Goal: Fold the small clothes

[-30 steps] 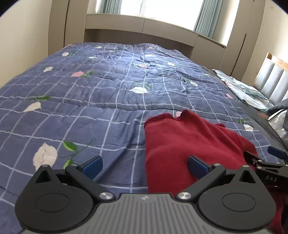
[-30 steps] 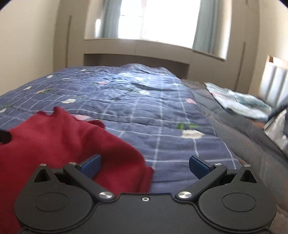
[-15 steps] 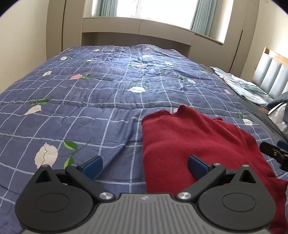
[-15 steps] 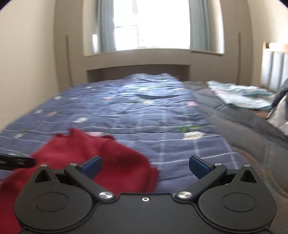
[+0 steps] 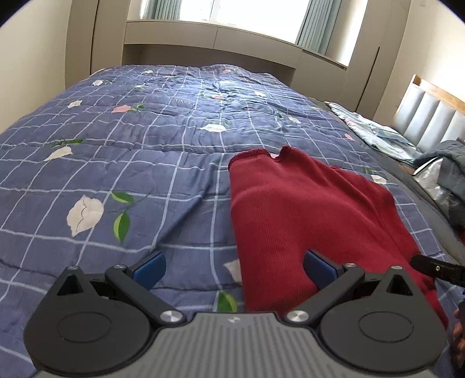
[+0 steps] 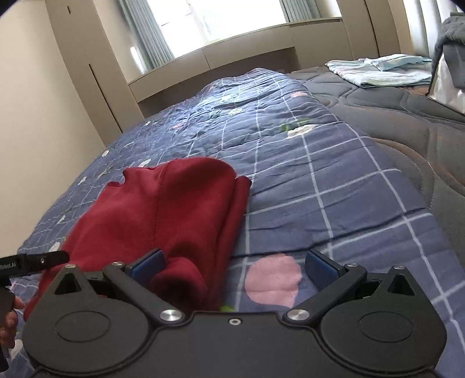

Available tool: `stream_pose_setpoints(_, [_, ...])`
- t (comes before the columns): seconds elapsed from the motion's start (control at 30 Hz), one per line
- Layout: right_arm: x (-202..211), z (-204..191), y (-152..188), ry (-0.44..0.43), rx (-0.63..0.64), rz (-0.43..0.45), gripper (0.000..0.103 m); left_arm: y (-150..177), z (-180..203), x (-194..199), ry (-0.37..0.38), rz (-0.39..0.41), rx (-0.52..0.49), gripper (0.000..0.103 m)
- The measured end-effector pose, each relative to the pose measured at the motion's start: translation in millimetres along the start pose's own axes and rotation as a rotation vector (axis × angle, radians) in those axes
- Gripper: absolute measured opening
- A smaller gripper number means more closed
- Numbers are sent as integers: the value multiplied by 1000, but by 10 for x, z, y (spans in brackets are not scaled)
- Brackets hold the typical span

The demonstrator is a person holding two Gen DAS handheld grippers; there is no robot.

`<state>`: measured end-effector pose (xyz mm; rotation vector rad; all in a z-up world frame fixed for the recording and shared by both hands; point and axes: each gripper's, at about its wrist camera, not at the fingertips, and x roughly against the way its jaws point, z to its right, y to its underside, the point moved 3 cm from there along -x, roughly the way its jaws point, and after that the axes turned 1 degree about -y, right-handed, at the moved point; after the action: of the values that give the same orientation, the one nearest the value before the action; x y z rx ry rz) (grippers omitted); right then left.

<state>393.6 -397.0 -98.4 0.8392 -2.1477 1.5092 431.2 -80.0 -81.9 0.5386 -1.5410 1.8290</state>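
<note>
**Q:** Which step is in hand?

**A:** By my reading, a pause between folds. The red garment [image 5: 305,212] lies on the near right part of the quilt [image 5: 145,162], already doubled along its right side (a second layer of cloth shows at that edge in the right wrist view). The left gripper [image 5: 234,266] hangs wide apart over the garment's near left edge, gripping nothing. The right gripper [image 6: 235,266] is equally wide; its left finger [image 6: 148,263] sits against a bunched roll of red cloth at the near right corner, but nothing is clamped.

**Q:** What does the next move call for?

**A:** Probably one near corner per gripper: lower each until cloth sits between the fingers, close, then carry the near edge toward the far hem. The bunched corner should be flattened first, or the fold will come out lumpy.

**Q:** Surface and room?

**A:** A blue checked quilt with flower prints, soft and creased, so the cloth will tend to drag rather than slide. A bare grey mattress [image 6: 407,122] shows to the right, with pale blue folded bedding [image 6: 380,71] at its far end. A padded headboard [image 5: 430,119] stands at the right, and a window with curtains [image 5: 314,26] above beige cabinets at the far wall.
</note>
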Motion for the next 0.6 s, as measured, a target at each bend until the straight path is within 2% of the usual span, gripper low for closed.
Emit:
stream_pose_setpoints(0.1, [63,18,-29,-43,-18,-3,103,-49,-26,61,39,-10,12,103])
stream_pose_setpoints(0.2, [51,20,-113,-114,-58,-13,103,-131,-58,31,127,-18,40,103])
stream_pose_setpoints(0.3, [-58,-3,-222,-123,-82,-34,103,-224,-62,-104,178,-67,82,103])
stream_pose_setpoints(0.37, [-176,1,-271,-117,-94,-62,103,-270,-53,-227,196,-102,102,103])
stream_pose_setpoints(0.47, [-278,-14,-350,-137,-110,-61,102,-284,-33,-394,184,-169,113,103])
stream_pose_setpoints(0.6, [-369,-36,-400,-180,-144,-71,102,-258,4,-466,185,-185,101,103])
